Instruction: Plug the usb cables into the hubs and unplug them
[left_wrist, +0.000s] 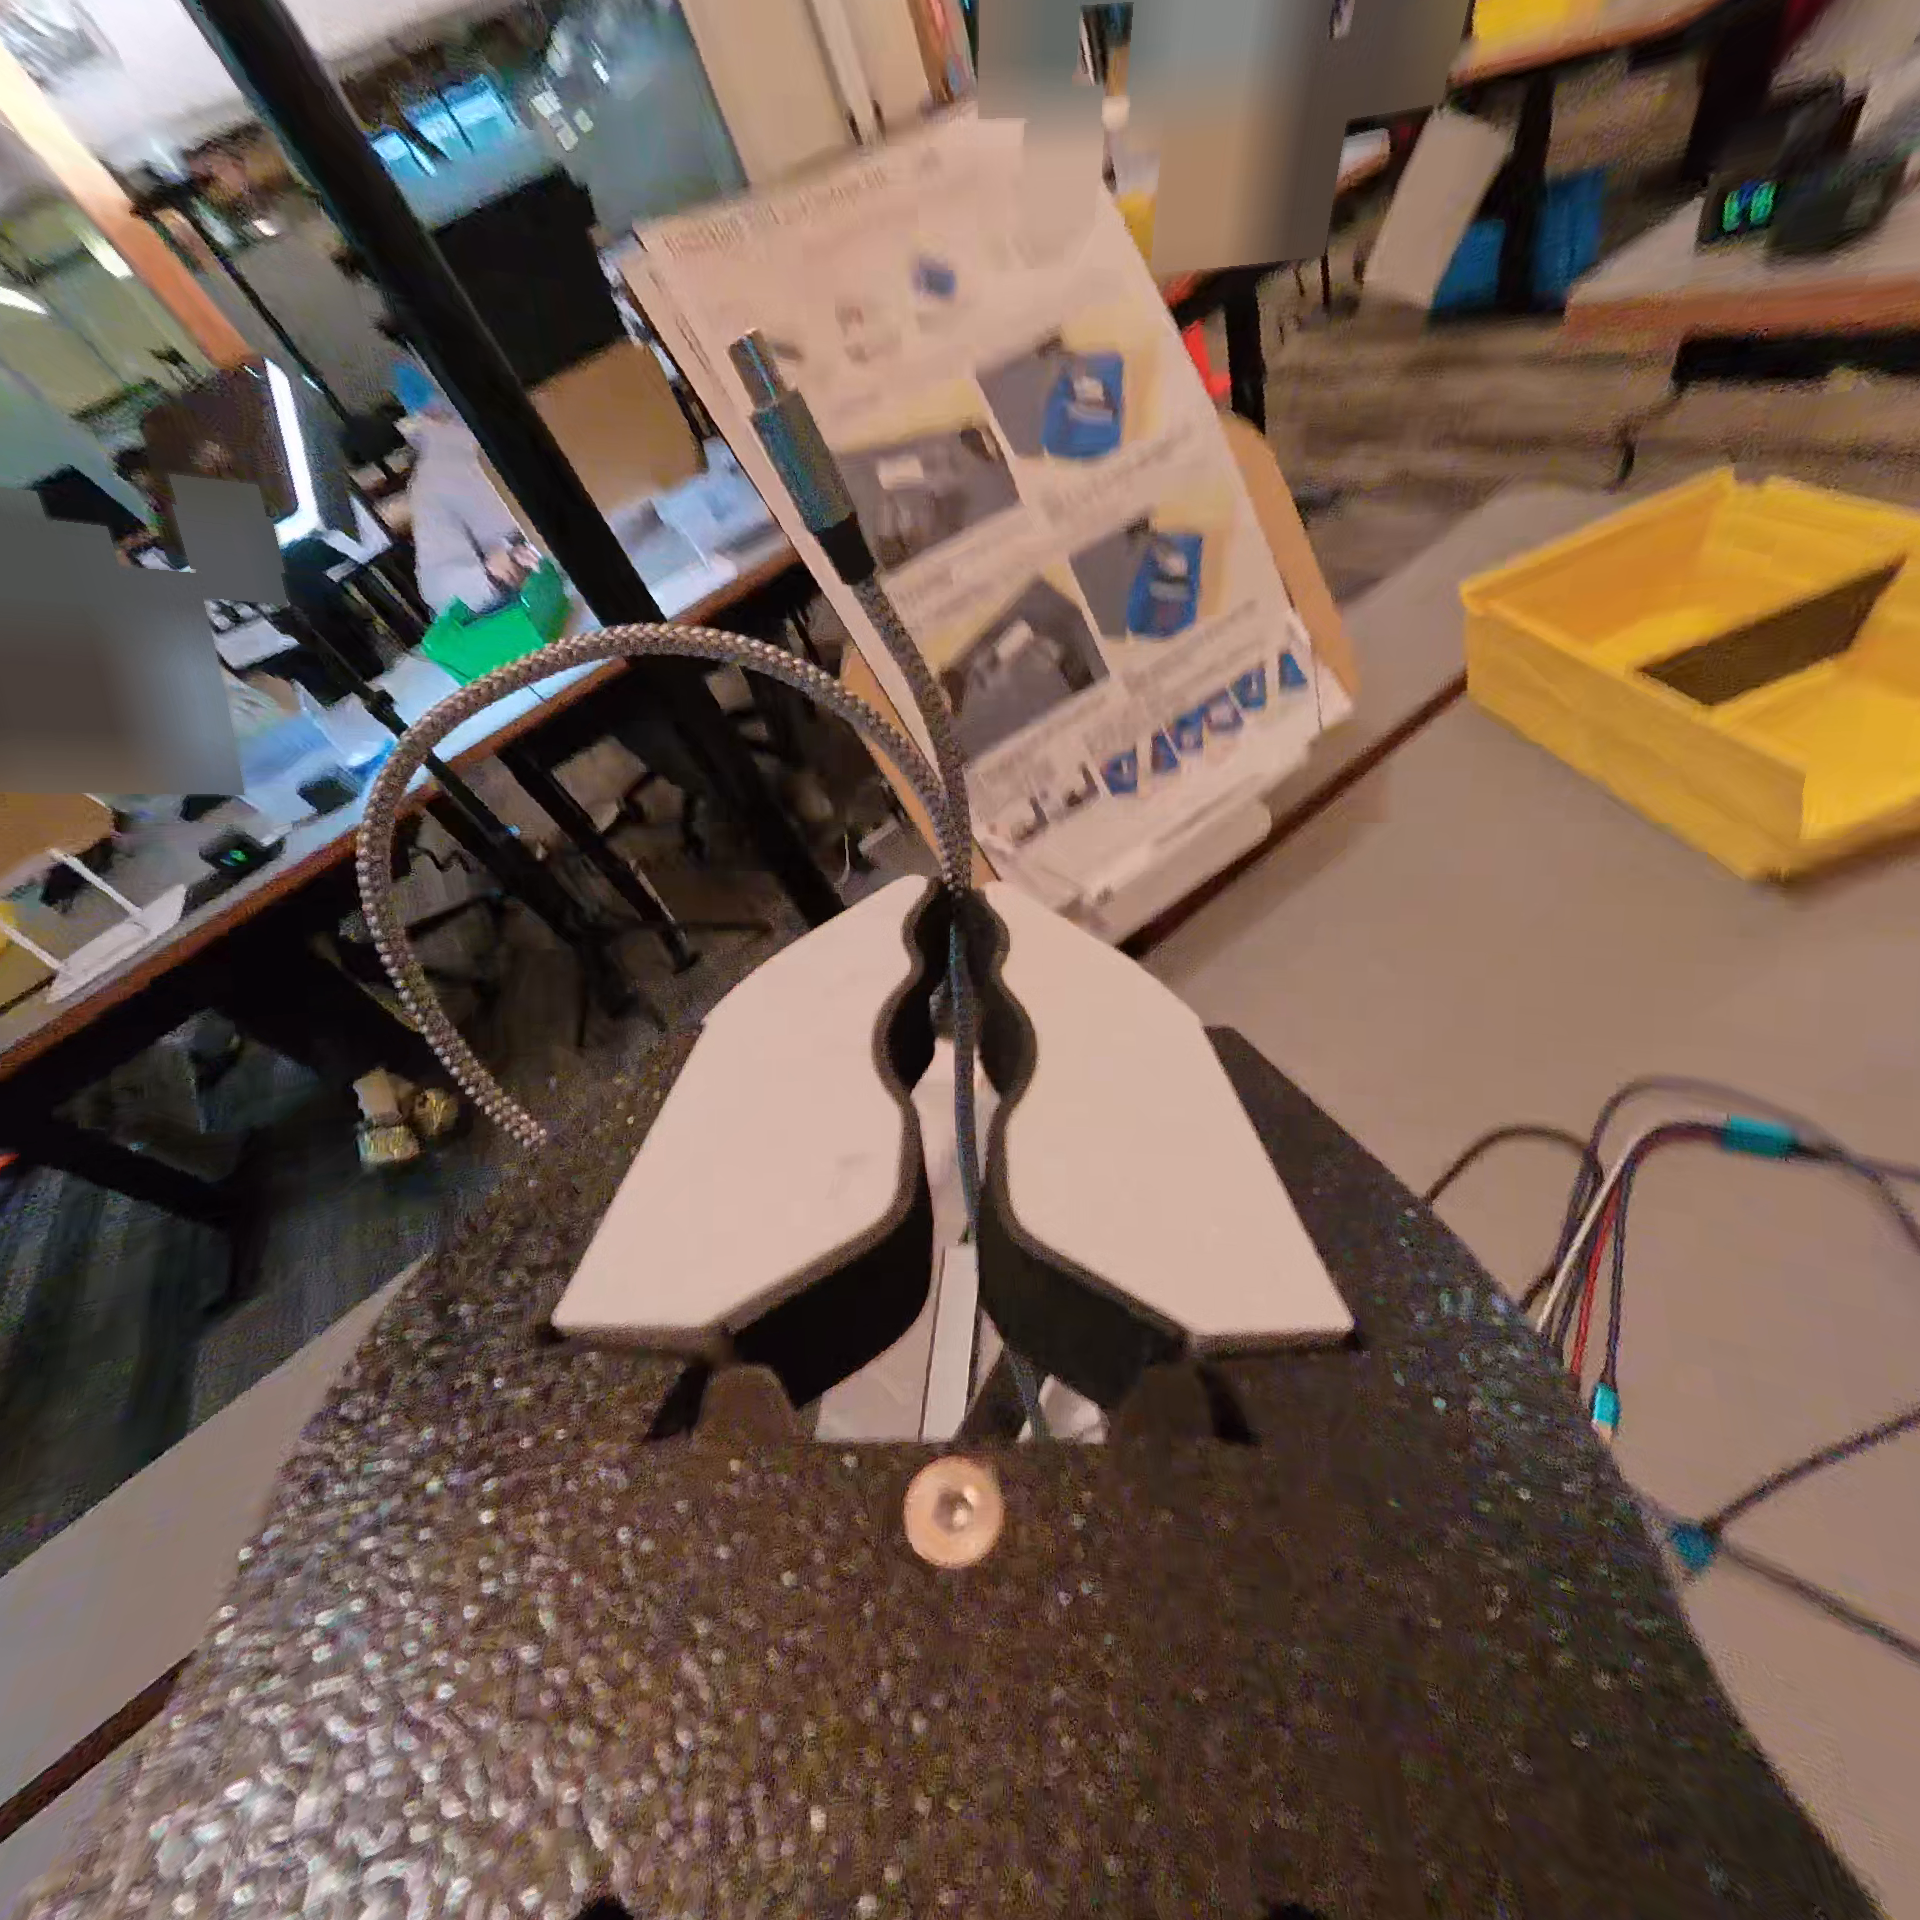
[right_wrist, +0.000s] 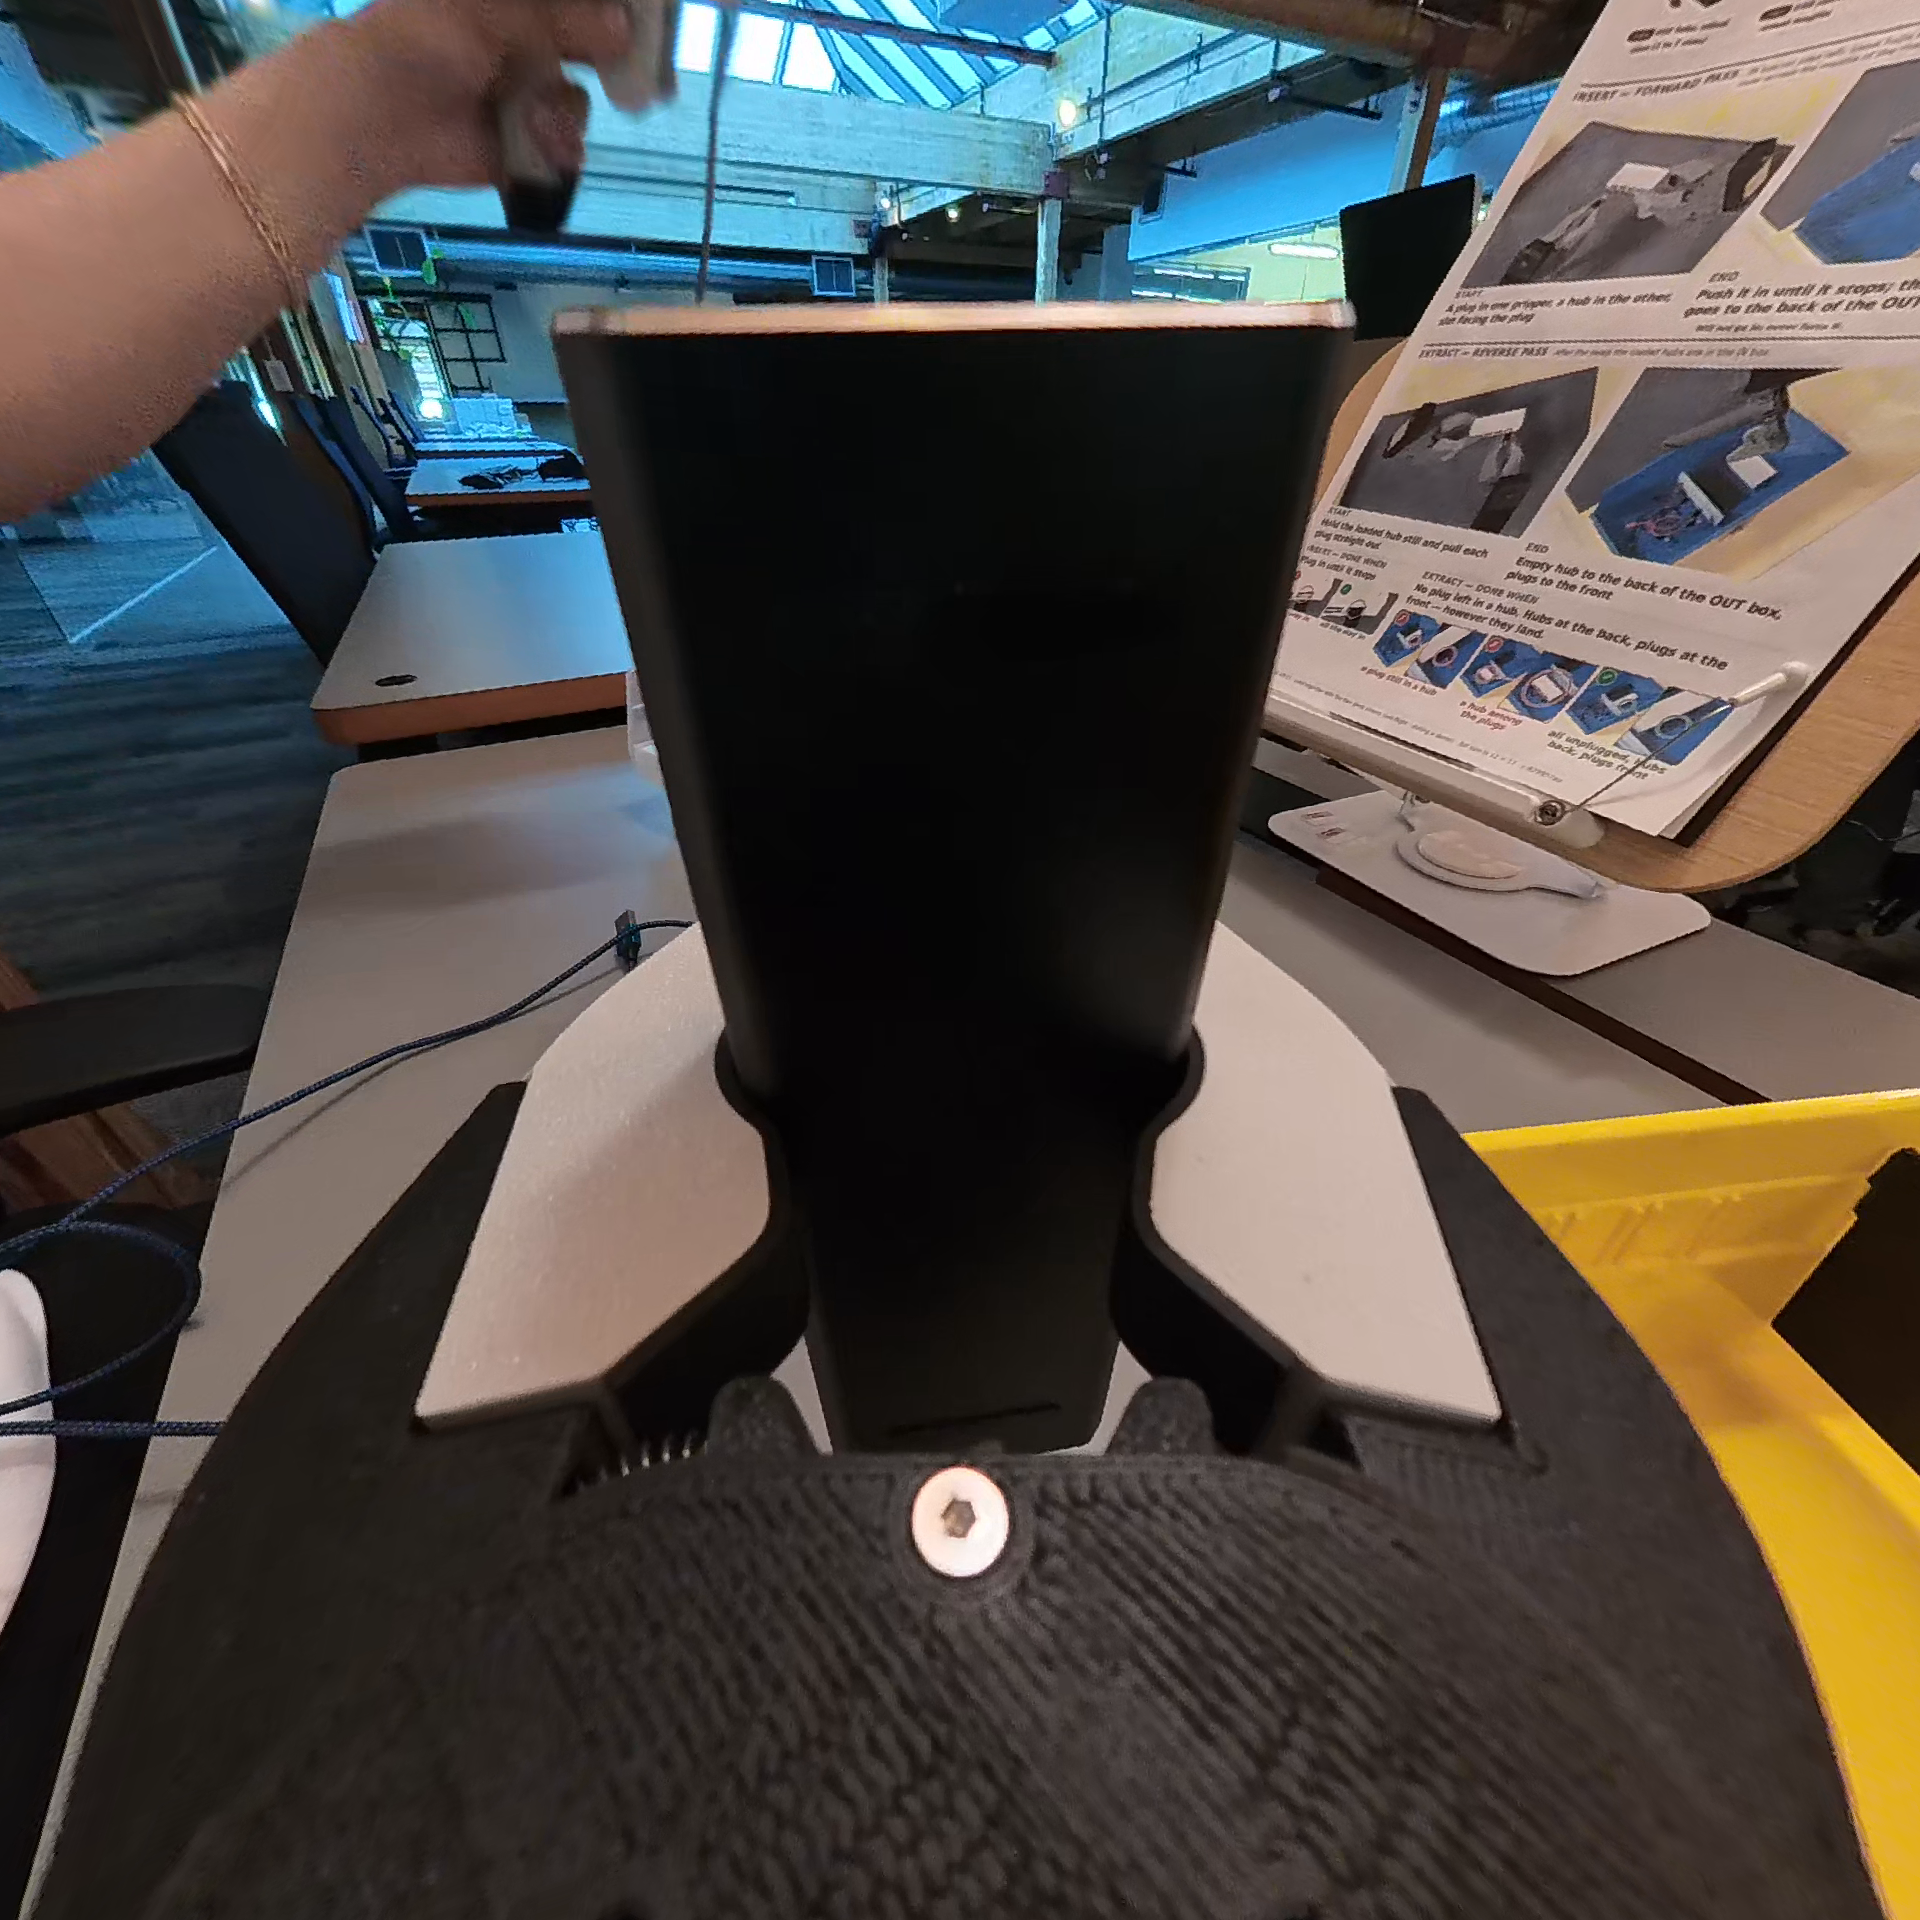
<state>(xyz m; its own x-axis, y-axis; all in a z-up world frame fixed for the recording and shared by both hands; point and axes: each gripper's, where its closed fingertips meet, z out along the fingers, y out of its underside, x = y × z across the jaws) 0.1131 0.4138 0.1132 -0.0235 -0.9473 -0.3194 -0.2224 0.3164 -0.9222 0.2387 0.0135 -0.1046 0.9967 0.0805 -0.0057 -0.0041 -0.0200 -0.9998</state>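
The braided USB cable is pinched between the tips of the left gripper, its metal plug standing free in the air above the fingers, mated to nothing. The right gripper is clamped on a black hub, held upright over the grey table; its ports are not visible. Judgement: both parts are in hand, insertion not yet made, unplugging remains. Further cables lie on the table near a yellow bin and an instruction sheet.

Even indoor light; left wrist view motion-blurred throughout, right wrist view sharper, blue-tinted skylight, fisheye-bent edges.
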